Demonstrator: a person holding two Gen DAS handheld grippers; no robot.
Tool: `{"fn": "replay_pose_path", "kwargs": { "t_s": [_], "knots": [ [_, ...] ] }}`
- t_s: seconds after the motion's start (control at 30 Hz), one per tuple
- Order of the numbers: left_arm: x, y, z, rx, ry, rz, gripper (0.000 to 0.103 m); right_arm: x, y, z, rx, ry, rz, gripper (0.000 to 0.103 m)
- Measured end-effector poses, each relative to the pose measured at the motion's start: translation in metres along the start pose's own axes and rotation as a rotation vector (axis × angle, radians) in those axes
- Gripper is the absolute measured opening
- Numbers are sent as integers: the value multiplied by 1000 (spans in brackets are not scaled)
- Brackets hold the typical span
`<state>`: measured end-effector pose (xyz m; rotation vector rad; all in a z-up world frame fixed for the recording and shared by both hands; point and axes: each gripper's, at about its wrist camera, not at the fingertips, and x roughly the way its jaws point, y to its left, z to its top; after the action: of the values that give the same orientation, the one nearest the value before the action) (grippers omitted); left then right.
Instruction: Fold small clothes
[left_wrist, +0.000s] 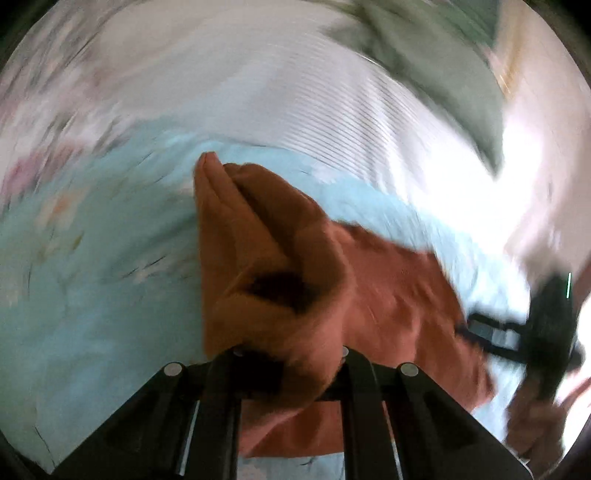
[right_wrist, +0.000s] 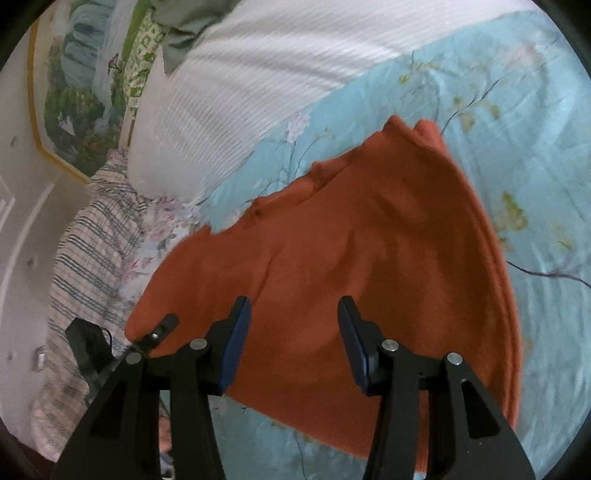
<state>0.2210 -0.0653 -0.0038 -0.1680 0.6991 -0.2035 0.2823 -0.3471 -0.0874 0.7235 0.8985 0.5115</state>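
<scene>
The left gripper (left_wrist: 291, 354) is clamping narrowly on a bunched fold of the orange garment (left_wrist: 280, 236), the cloth rising toward 12 o'clock in its blurred view; the right gripper (right_wrist: 293, 332) is standing half open over the garment (right_wrist: 369, 240), gripping nothing; the garment is lying on the blue floral sheet (right_wrist: 517, 129), a white pillow (right_wrist: 240, 85) at 11 o'clock.

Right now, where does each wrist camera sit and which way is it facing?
Left wrist: on the left gripper, angled down at the bed; orange garment bunched in its shut jaws; right gripper at the edge.
Right wrist: on the right gripper, angled down over the garment; jaws open, nothing between them.
Shared: the garment, light blue floral sheet, white ribbed pillow.
</scene>
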Motion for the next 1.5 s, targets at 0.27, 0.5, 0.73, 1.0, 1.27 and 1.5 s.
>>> {"fn": "replay_pose_path", "kwargs": {
  "t_s": [0.27, 0.5, 0.73, 1.0, 1.27, 1.5],
  "knots": [
    [44, -79, -55, 357, 45, 99, 7, 66, 1, 30, 29, 194, 117, 76],
    [29, -65, -46, 308, 23, 19, 7, 152, 30, 49, -34, 361, 122, 76],
    [20, -73, -40, 348, 23, -1, 6, 193, 67, 63, -165, 363, 74, 20],
    [16, -151, -30, 351, 32, -205, 7, 77, 58, 93, -260, 176, 59, 19],
    [57, -208, -57, 366, 157, -320, 7, 25, -16, 94, -201, 167, -116, 19],
    [65, -208, -58, 377, 173, -329, 7, 11, -26, 93, -230, 129, -127, 17]
  ]
}}
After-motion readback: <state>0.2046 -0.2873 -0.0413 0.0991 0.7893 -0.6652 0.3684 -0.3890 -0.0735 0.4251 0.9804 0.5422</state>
